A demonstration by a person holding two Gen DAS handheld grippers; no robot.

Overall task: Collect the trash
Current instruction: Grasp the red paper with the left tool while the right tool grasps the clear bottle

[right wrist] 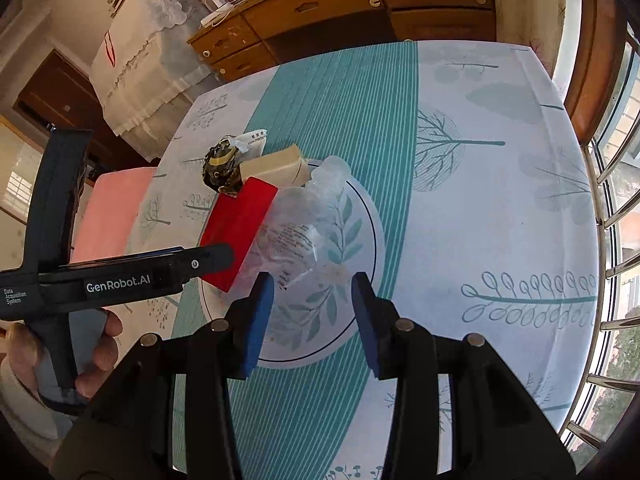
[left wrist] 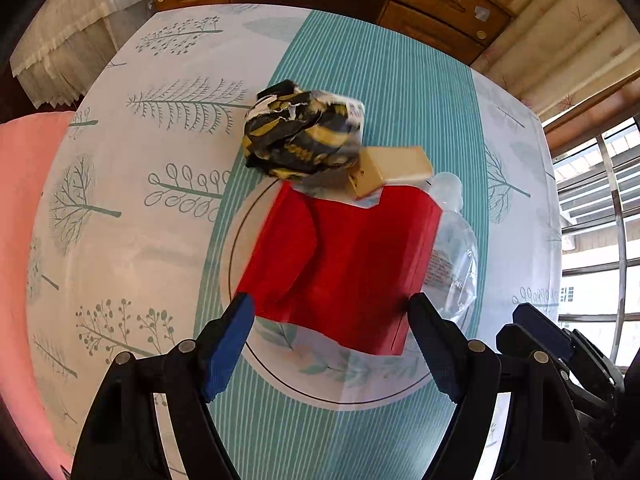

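A flat red carton (left wrist: 340,264) lies on the table, with a crumpled black-and-yellow wrapper (left wrist: 300,136) and a small beige box (left wrist: 394,168) behind it and a crushed clear plastic bottle (left wrist: 454,252) at its right. My left gripper (left wrist: 332,308) is open, its fingertips either side of the carton's near edge. In the right wrist view the red carton (right wrist: 236,224), wrapper (right wrist: 222,168), beige box (right wrist: 276,168) and clear bottle (right wrist: 296,224) lie left of centre. My right gripper (right wrist: 314,284) is open and empty, just short of the bottle.
The table has a teal-striped cloth with tree prints (right wrist: 500,200). A pink cushion (right wrist: 112,208) sits at its left edge. A wooden drawer cabinet (right wrist: 340,4) stands behind, window bars (right wrist: 612,240) to the right. The left gripper's body (right wrist: 120,276) shows in the right wrist view.
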